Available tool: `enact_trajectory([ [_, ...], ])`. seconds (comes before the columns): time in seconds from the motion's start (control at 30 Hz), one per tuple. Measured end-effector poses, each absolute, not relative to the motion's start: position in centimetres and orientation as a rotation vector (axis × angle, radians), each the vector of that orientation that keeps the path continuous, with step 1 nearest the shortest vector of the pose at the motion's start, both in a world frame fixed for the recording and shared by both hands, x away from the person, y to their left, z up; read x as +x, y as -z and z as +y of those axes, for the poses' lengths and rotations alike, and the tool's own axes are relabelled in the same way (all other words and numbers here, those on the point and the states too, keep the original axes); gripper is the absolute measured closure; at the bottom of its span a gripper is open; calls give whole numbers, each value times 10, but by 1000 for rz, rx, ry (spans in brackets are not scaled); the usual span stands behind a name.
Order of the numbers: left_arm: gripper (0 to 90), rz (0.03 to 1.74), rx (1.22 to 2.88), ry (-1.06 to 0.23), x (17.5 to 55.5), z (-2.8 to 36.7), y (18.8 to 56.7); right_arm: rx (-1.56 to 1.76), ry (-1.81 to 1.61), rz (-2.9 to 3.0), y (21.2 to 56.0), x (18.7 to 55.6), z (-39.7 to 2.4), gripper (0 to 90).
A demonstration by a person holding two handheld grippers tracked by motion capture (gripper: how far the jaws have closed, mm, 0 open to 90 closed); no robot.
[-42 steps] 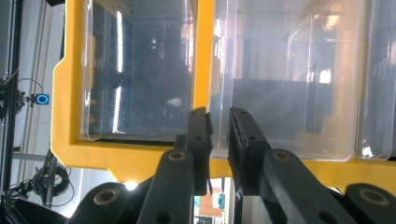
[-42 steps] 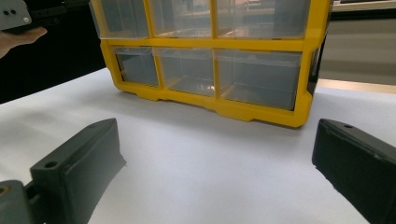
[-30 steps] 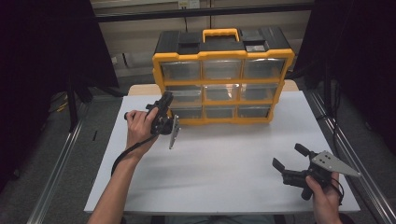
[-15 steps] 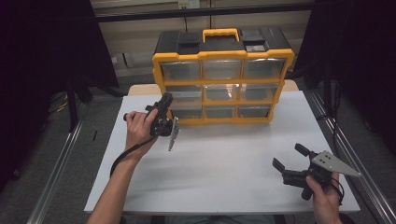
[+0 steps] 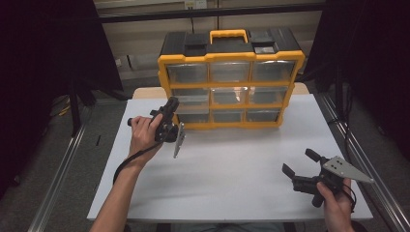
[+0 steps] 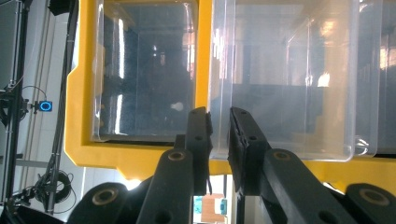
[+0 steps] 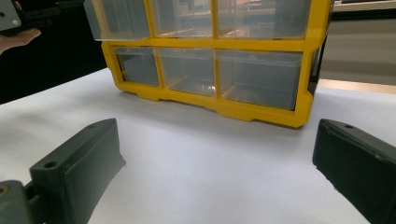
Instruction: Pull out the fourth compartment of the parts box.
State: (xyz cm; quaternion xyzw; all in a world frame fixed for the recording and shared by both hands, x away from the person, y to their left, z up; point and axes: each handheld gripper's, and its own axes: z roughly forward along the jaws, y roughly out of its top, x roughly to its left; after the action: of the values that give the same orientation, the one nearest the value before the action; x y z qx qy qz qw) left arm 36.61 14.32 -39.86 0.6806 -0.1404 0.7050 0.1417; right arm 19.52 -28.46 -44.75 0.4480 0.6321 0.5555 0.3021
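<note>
High view: I see a yellow drawer cabinet (image 5: 231,77) standing at the far edge of the white table (image 5: 227,169), with wide bare table in front of it.
High view, left: my left gripper (image 5: 170,107) sits at the cabinet's left column, at the middle drawer (image 5: 188,96).
High view, right: my right gripper (image 5: 300,163) hovers near the table's near-right corner, well apart from the cabinet — jaws spread.
Left gripper view: jaws pinched on the clear drawer's (image 6: 280,79) front lip; the drawer stands proud of the yellow frame.
Right gripper view: jaws wide with nothing between them — open table ahead, up to the cabinet's (image 7: 210,56) bottom row of clear drawers.
</note>
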Motion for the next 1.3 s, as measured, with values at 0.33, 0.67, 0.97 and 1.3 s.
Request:
enact_trajectory([
  [0.33, 788, -447, 1971, -2065, 363, 144, 398, 1185, -1470, 1682, 448, 195, -284, 10],
  [0.67, 806, -441, 1946, -2013, 362, 144, 400, 1194, -1483, 1682, 448, 196, -283, 10],
  [0.97, 765, -416, 1950, -2019, 364, 143, 397, 1193, -1481, 1682, 448, 196, -283, 10],
  [1.3, 795, -370, 2006, -2025, 364, 138, 396, 1193, -1479, 1679, 448, 195, -284, 10],
])
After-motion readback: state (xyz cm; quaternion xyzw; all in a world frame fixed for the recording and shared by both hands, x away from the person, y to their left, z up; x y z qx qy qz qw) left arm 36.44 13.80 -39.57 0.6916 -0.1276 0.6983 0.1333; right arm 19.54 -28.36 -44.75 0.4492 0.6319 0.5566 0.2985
